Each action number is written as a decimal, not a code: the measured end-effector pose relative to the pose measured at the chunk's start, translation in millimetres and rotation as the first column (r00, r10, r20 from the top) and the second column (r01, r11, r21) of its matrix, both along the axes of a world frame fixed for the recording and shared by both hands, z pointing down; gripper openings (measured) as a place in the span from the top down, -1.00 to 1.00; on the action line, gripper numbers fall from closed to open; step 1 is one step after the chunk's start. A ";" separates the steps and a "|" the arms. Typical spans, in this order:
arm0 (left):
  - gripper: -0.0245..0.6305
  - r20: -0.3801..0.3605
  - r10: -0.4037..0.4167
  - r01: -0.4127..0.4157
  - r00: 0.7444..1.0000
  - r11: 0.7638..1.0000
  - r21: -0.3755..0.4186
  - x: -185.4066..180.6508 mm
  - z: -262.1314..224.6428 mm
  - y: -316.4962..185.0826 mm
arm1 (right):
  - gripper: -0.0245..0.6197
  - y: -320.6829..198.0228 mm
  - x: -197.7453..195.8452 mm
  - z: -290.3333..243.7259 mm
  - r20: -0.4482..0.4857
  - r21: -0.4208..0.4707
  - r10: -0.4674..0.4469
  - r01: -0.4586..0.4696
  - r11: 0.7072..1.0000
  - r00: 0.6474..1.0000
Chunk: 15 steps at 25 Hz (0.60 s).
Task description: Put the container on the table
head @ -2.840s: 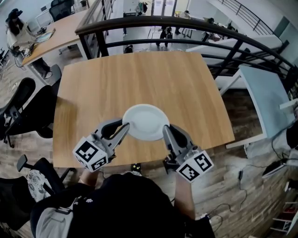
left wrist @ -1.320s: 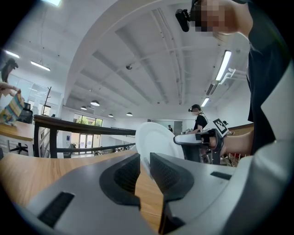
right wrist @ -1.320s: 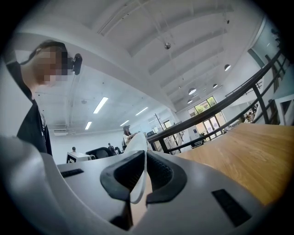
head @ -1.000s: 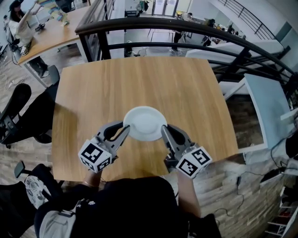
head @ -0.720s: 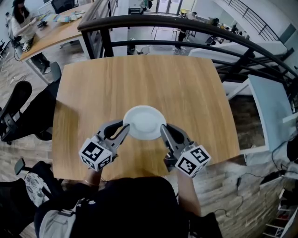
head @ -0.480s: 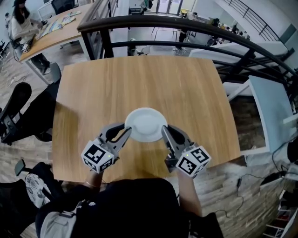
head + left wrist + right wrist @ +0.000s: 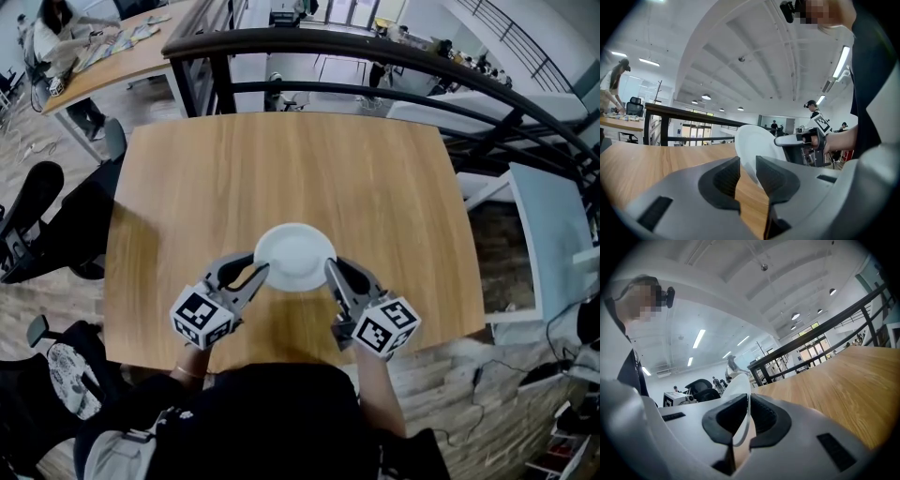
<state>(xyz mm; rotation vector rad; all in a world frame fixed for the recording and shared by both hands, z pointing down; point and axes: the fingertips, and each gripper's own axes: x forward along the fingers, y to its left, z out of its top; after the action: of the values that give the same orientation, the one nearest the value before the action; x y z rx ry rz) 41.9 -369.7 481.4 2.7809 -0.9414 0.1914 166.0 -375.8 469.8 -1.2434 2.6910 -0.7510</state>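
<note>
1. the left gripper (image 7: 258, 272) (image 7: 747, 161) has its jaws a little apart, and they have just been opening. the near-left rim of the white plate (image 7: 294, 255) (image 7: 757, 145) sits at their tips, in the gap, and we see neither jaw pressing on it.
2. the right gripper (image 7: 330, 270) (image 7: 747, 399) has its jaws together, clamped on the plate's (image 7: 740, 385) right rim, with the thin edge pinched between them.
3. the plate lies between the two grippers, over the near part of the wooden counter (image 7: 281, 159). we cannot tell whether its base touches the wood.
4. against the earlier head views, the plate and both grippers have come lower toward the counter, and the plate shows smaller. the left jaws, closer on the rim a second ago, now stand wider.
</note>
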 end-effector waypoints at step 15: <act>0.63 0.066 -0.007 0.013 0.998 0.996 -0.089 5.7 52.5 -19.8 | 0.85 -21.3 4.9 50.3 -0.015 -0.100 0.005 -0.007 0.995 1.000</act>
<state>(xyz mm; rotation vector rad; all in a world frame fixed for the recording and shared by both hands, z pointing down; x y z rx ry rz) 47.6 -389.5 533.9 2.7032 -0.9375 0.3178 170.9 -397.1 520.1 -1.2820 2.6904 -0.8893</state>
